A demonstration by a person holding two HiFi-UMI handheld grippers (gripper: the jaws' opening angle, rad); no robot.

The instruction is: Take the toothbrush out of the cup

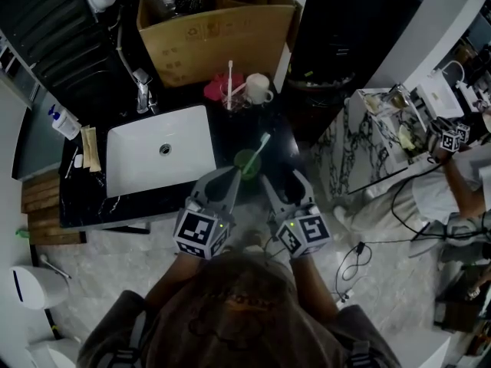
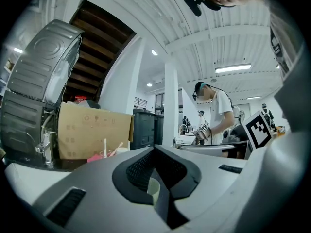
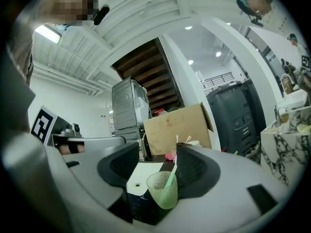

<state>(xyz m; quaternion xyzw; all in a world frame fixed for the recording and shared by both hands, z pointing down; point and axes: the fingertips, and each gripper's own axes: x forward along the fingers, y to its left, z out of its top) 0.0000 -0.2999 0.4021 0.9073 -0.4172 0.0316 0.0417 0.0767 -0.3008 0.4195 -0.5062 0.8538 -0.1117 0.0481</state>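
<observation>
A translucent green cup (image 1: 246, 163) stands near the front edge of the black counter (image 1: 253, 129), with a pale green toothbrush (image 1: 259, 148) leaning out of it to the right. My right gripper (image 1: 282, 184) is open just in front of it. In the right gripper view the cup (image 3: 163, 191) and the toothbrush (image 3: 172, 171) sit between the spread pads of the right gripper (image 3: 158, 166), and nothing touches them. My left gripper (image 1: 220, 182) sits to the left of the cup. In its own view the left gripper (image 2: 155, 152) has its tips together and holds nothing.
A white sink (image 1: 126, 159) with a faucet (image 1: 142, 90) lies left of the cup. Behind it stand a cardboard box (image 1: 219, 41), a white mug (image 1: 258, 88) and a glass with another toothbrush (image 1: 230, 87). A marble table (image 1: 376, 144) and another person (image 1: 453, 175) are at right.
</observation>
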